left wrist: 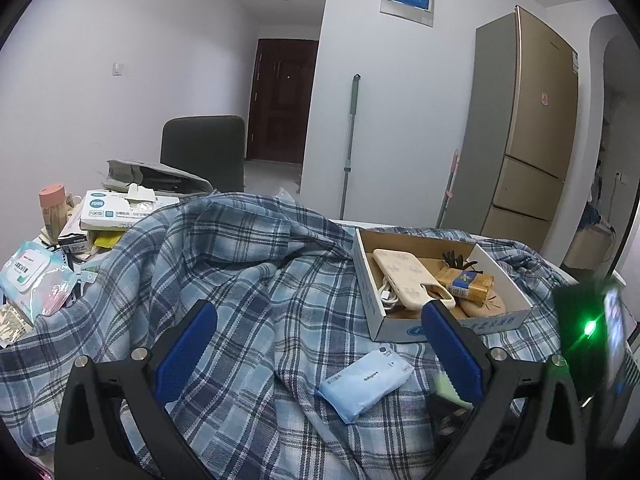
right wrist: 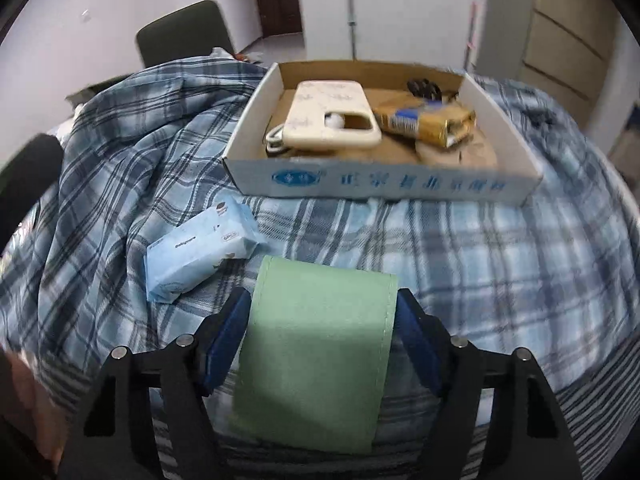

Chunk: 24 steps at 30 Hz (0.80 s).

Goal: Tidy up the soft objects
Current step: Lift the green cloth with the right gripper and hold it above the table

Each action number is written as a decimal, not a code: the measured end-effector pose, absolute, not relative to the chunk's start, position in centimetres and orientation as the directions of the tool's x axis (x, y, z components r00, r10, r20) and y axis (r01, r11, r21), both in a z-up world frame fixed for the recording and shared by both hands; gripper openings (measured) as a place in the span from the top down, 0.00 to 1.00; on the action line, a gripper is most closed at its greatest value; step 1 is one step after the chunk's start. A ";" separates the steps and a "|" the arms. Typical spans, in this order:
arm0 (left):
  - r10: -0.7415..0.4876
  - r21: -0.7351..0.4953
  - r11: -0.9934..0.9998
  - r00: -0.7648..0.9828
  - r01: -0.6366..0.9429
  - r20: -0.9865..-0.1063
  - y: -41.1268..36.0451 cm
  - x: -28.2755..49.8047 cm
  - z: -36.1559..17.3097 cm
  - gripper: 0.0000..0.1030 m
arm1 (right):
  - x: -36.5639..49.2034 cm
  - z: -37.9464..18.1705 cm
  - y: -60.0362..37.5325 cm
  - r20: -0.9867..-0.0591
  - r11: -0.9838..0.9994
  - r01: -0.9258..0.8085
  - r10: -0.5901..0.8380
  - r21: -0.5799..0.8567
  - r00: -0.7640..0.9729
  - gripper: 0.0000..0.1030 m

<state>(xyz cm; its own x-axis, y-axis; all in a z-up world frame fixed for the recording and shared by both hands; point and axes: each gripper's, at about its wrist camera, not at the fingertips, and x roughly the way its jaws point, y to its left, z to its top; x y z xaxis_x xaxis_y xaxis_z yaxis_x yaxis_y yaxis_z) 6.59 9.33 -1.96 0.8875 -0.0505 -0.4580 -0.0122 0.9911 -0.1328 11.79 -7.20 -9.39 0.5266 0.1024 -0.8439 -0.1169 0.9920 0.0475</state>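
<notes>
tissue pack [right wrist: 200, 251] possibly reads "babycare"; right fingers [right wrist: 228, 332] pinch green cloth [right wrist: 316, 348], left fingers [left wrist: 188, 348] spread.

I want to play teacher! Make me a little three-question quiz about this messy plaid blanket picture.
1. True or false: the right gripper is shut on a green cloth.
2. Which lies in the cardboard box? A) a cream phone case B) a banana C) a red ball
3. Fill in: the light blue tissue pack lies on the plaid ____.

Key:
1. True; the left gripper is open and holds nothing.
2. A, the cream phone case.
3. Blanket; the pack sits in front of the box, to its left.
</notes>
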 end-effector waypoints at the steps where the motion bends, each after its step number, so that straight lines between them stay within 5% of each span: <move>1: -0.051 -0.130 0.991 0.888 -0.010 -0.457 9.3 6.6 -2.0 0.00 | 12.0 -8.8 -7.7 -0.841 0.991 -0.130 0.100 0.036 0.532 0.30; 14: -0.053 -0.133 0.991 0.879 -0.012 -0.474 9.4 6.9 -2.2 0.00 | 12.0 -5.4 -14.6 -0.876 0.951 -0.297 0.076 -0.079 0.476 0.30; 24: -0.052 -0.092 0.996 0.883 0.010 -0.467 9.0 6.8 -2.2 0.00 | 12.5 -6.7 -16.0 -0.862 0.963 -0.268 0.149 0.016 0.484 0.31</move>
<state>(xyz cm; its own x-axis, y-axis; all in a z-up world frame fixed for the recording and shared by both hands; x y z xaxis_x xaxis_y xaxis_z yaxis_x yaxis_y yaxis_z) 6.82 8.98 -2.23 0.8827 -0.0519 -0.4670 0.0097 0.9957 -0.0925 12.51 -16.04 -6.70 0.4842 0.1489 -0.8622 -0.2679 0.9633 0.0159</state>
